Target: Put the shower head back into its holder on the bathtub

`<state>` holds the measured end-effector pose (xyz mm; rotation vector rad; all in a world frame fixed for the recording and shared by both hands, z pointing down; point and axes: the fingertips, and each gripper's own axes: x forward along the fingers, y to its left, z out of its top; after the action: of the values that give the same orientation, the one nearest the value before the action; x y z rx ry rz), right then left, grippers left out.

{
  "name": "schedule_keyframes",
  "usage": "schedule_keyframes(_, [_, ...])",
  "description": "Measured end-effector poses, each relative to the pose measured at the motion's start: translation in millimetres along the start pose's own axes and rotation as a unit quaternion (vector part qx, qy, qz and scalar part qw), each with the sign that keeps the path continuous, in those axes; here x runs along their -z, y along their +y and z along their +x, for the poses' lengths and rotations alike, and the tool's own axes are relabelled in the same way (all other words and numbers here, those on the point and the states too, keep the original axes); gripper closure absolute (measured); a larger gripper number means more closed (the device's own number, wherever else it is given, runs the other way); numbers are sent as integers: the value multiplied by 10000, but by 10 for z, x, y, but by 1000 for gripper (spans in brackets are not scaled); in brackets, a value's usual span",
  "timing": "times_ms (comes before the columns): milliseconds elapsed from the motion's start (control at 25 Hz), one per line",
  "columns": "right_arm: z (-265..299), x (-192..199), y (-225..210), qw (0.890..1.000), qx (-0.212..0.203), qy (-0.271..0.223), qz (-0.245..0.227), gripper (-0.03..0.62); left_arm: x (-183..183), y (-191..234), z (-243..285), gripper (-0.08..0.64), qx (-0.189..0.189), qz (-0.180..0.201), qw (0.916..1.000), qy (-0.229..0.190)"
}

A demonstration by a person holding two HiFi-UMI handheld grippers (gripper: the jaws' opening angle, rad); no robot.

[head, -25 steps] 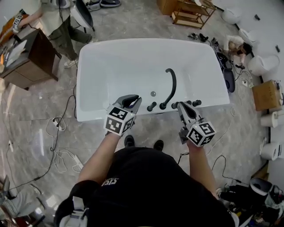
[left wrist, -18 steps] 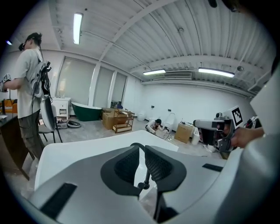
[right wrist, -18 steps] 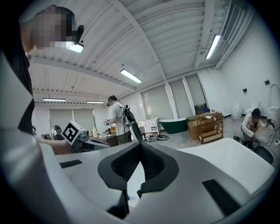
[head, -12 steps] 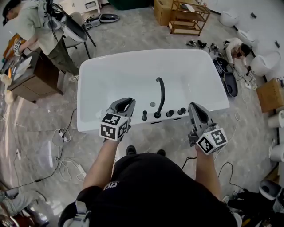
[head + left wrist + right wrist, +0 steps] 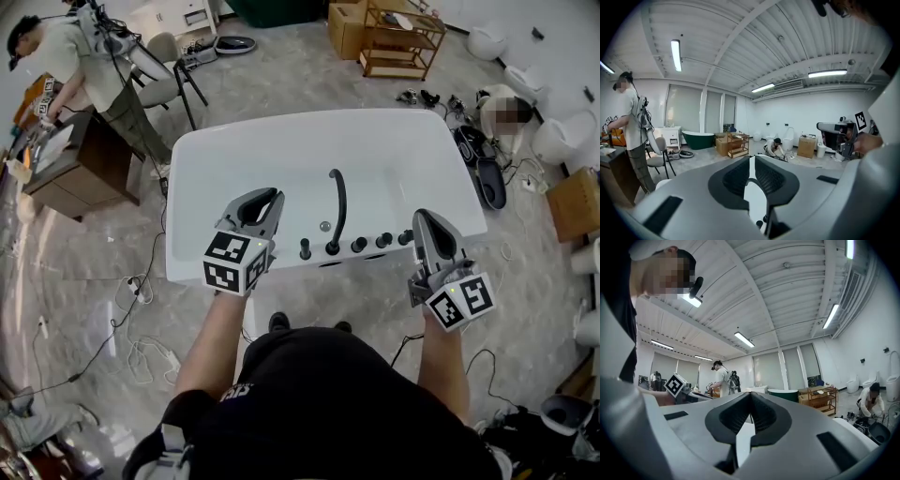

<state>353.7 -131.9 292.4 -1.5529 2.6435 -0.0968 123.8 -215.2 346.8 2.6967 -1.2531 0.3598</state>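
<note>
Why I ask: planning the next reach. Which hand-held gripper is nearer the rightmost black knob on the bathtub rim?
Right. The right hand-held gripper shows just beside that knob; the left hand-held gripper is beyond the curved spout, far left.

From the head, looks steeply down past own torso (image 5: 319, 403) onto the white bathtub (image 5: 281, 159), with left gripper (image 5: 274, 195) and right gripper (image 5: 424, 215) close below. From each gripper, sits right behind the jaws and faces roughly level across the room, taking in much ceiling (image 5: 754, 47). Shares across all three the wooden shelf (image 5: 398, 28), the standing person (image 5: 80, 56) and the crouching person (image 5: 492, 98). From the left gripper, also catches the right one's marker cube (image 5: 860, 121) at far right.
</note>
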Motion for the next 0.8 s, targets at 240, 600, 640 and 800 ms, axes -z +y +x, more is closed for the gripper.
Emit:
schedule_keyframes(240, [129, -188, 52, 9992, -48, -89, -382, 581, -100, 102, 71, 514, -133, -22, 9999, -95])
schedule_keyframes(600, [166, -207, 126, 9993, -115, -54, -346, 581, -56, -53, 107, 515, -30, -60, 9999, -90])
schedule_keyframes(640, [160, -196, 122, 9994, -107, -39, -326, 581, -42, -56, 106, 515, -32, -76, 9999, -79])
schedule_keyframes(800, [119, -135, 92, 9997, -65, 21, -239, 581, 5, -61, 100, 517, -58, -144, 9999, -50])
